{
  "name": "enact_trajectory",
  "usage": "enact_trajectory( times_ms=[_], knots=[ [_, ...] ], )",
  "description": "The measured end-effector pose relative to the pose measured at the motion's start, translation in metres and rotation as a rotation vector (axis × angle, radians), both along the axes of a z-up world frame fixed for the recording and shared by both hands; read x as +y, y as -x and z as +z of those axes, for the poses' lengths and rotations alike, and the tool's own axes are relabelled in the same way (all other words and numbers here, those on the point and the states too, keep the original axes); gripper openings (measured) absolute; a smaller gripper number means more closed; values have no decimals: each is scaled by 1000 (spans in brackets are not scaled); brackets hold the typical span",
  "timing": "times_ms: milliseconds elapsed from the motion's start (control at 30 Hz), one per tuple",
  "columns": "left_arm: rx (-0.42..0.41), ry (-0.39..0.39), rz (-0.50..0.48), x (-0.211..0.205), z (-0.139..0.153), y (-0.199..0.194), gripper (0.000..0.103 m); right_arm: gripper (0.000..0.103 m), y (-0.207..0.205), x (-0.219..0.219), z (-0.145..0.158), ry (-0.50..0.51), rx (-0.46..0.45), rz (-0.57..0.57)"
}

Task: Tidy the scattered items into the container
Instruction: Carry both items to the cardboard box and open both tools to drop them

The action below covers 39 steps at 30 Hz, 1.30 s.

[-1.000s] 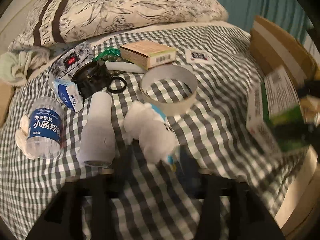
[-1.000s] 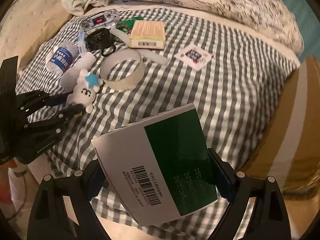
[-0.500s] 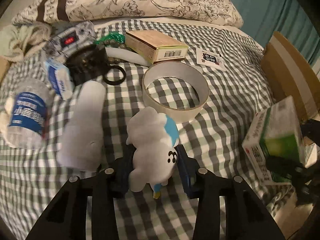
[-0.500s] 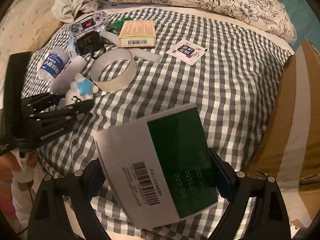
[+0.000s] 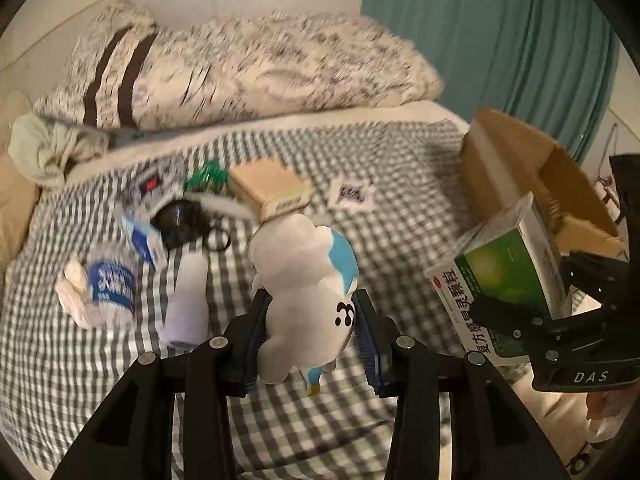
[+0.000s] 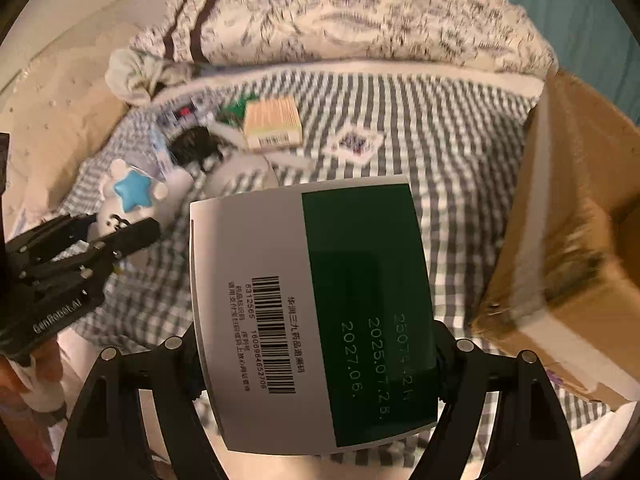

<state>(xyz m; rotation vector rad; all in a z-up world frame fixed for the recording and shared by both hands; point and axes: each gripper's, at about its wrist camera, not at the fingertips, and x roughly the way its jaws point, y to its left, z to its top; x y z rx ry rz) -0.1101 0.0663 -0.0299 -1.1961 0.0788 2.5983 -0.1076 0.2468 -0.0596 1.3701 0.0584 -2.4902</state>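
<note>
White plush toy with a blue star sits clamped between the left gripper pads, raised above the grey checked bedsheet. Right gripper jaws are closing on the green-and-white medicine box between them, near the brown cardboard box.

Dim, warm indoor light. Both fisheye views bend strongly toward dark circular edges. The pillow and checked bedcover are smeared by motion blur; nearer objects look sharper.
</note>
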Motion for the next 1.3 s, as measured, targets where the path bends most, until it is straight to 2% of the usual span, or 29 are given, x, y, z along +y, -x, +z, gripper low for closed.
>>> enact_trajectory(
  times_ms=[167,300,467,567,700,867,967,1000,1067,1100,1133,1200,1300],
  knots=[
    [89,5,-72,39,52,-3,41,79,-11,22,63,16,124,-23],
    [151,-36,-169,87,91,-4,41,80,-15,67,114,-7,229,-122],
    [198,-72,-317,168,115,-6,41,80,-11,132,146,-85,265,-276],
    [170,-96,-390,216,111,1,41,80,-3,173,143,-99,234,-354],
    [122,-34,-445,265,88,12,41,80,15,213,122,-96,169,-415],
    [62,-5,-473,287,57,23,42,80,28,237,93,-78,126,-431],
    [66,33,-465,293,46,20,44,82,25,242,87,-47,128,-422],
    [69,42,-461,293,44,21,50,83,24,242,85,-45,125,-418],
    [68,24,-468,291,44,20,84,83,28,239,81,-54,117,-423],
    [79,10,-462,289,47,19,90,84,28,241,80,-70,119,-435],
    [94,-2,-457,287,49,18,95,85,28,242,81,-93,124,-456],
    [118,-18,-453,282,53,18,98,89,27,246,83,-122,122,-503],
    [129,-7,-439,278,58,18,99,89,24,250,88,-89,122,-519]
  ],
)
